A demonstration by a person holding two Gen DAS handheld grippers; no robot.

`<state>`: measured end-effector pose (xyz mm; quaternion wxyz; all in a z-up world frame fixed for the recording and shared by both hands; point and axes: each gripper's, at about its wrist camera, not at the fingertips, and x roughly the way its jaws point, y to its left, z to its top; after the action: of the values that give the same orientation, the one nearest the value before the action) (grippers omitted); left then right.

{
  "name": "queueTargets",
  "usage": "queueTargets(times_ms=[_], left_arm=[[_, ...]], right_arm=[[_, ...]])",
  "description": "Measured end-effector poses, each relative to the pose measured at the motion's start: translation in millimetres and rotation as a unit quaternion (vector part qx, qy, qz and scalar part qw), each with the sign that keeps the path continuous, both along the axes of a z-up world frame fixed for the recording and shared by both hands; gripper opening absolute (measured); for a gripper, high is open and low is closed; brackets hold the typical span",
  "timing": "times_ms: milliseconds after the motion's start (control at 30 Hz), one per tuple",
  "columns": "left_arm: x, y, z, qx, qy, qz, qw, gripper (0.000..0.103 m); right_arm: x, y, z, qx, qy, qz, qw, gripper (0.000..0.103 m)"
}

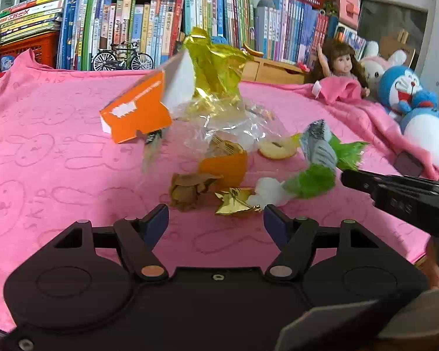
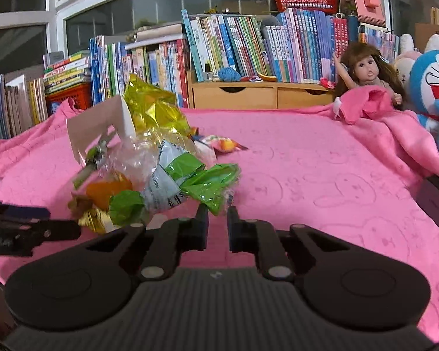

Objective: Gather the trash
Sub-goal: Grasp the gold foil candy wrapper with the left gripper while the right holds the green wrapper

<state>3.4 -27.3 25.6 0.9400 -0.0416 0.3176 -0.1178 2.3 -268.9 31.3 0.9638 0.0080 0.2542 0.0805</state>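
Packed bookshelves (image 2: 234, 46) below dark windows (image 2: 149, 5) — wooden drawers (image 2: 260, 95)

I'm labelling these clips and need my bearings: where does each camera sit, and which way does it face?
Left wrist: on the left claw, facing the trash pile on the pink blanket; the right claw enters from the right.
Right wrist: on the right claw, nearly shut at the green wrapper; the left claw shows at the left edge.
Shared: pile, bookshelf, doll.
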Motion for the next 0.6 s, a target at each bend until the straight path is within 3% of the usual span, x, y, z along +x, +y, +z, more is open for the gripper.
queueTargets(times_ms=[67, 267, 367, 400, 600], left_arm=[[2.9, -7.8, -4.4, 0.009, -0.005, 0.0, 0.9999, 0.057], [11.7, -26.3, -13.3, -0.002, -0.015, -0.007, 0.9999, 0.051], [15.1, -31.1, -14.5, -0.017, 0.001, -0.019, 0.9997, 0.028], [14.3, -31.1, -13.7, -0.024, 0.004, -0.025, 0.9994, 0.025], [-4.2, -22.7, -2.2, -0.017, -0.019, -0.018, 0.9995, 0.024]], right_arm=[[-6.4, -2.2, -1.7, -0.001, 0.0, -0.002, 1.0, 0.017], [-14.3, -10.1, -6.3, -0.003, 0.006, -0.01, 1.0, 0.017], [-15.9, -13.3, -9.1, 0.001, 0.011, -0.014, 1.0, 0.017], [-16.5, -14.1, -10.1, 0.004, 0.013, -0.015, 1.0, 0.017], [-20.6, -12.7, -11.6, 0.01, 0.015, -0.01, 1.0, 0.017]])
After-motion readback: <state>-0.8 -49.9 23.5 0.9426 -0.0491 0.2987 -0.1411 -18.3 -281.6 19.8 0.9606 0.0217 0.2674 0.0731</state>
